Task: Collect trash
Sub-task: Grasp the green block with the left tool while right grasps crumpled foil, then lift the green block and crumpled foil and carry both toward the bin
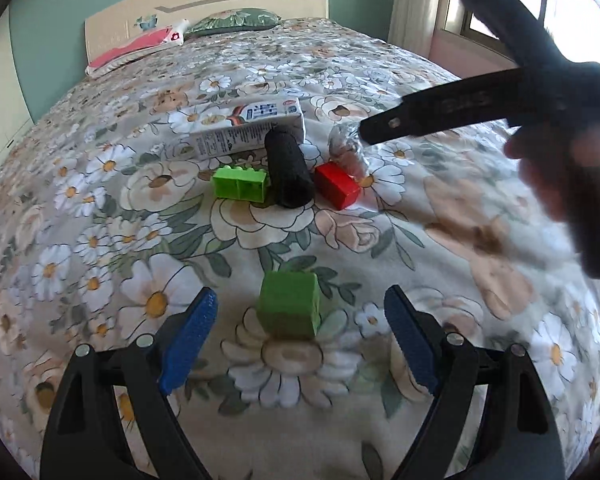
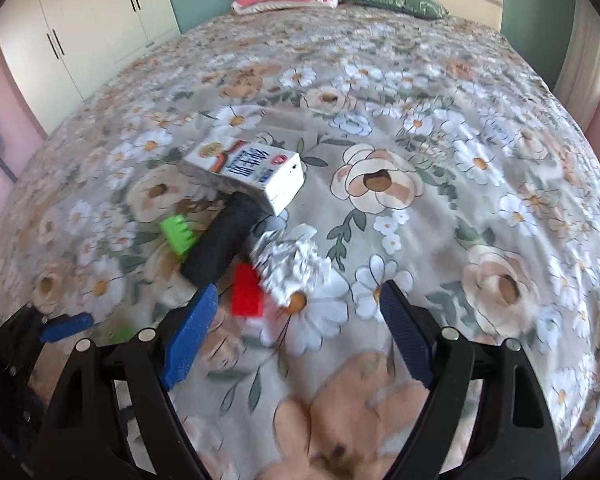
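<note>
On the floral bedspread lie a white milk carton, a black cylinder, a crumpled clear wrapper, a red brick and a green brick. A green cube lies just ahead of my left gripper, which is open and empty. My right gripper is open and empty, just short of the wrapper; it also shows in the left wrist view above the wrapper.
Pillows and a headboard stand at the far end of the bed. A white wardrobe is to the left, a window to the right. The left gripper's blue pad shows at the lower left of the right wrist view.
</note>
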Demonstrator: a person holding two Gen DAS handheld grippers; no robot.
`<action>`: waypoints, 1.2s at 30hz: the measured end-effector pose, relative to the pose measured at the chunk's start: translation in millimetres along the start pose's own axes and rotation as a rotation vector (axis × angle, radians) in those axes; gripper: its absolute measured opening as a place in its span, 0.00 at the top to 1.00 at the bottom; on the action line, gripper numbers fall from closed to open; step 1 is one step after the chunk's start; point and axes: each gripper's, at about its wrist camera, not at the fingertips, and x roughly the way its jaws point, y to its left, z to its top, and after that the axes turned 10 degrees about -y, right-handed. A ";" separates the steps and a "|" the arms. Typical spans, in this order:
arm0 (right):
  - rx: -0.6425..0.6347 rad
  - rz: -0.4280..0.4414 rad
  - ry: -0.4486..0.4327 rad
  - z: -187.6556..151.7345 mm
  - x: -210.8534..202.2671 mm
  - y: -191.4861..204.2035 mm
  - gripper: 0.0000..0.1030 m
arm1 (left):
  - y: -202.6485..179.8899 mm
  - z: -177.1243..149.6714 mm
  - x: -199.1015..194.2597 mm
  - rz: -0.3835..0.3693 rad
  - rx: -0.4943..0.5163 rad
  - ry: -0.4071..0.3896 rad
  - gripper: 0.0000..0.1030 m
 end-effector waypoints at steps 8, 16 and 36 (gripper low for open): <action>0.010 -0.013 0.024 2.5 43.2 -6.0 0.30 | 6.0 -4.9 26.8 -0.025 -0.031 0.009 0.29; 0.015 0.038 0.038 -0.7 50.0 -3.6 0.65 | 7.5 -4.9 34.0 -0.047 -0.059 0.007 0.69; -0.001 0.002 -0.090 25.1 -78.2 4.3 0.67 | -2.9 34.4 -56.2 0.045 -0.093 -0.068 0.69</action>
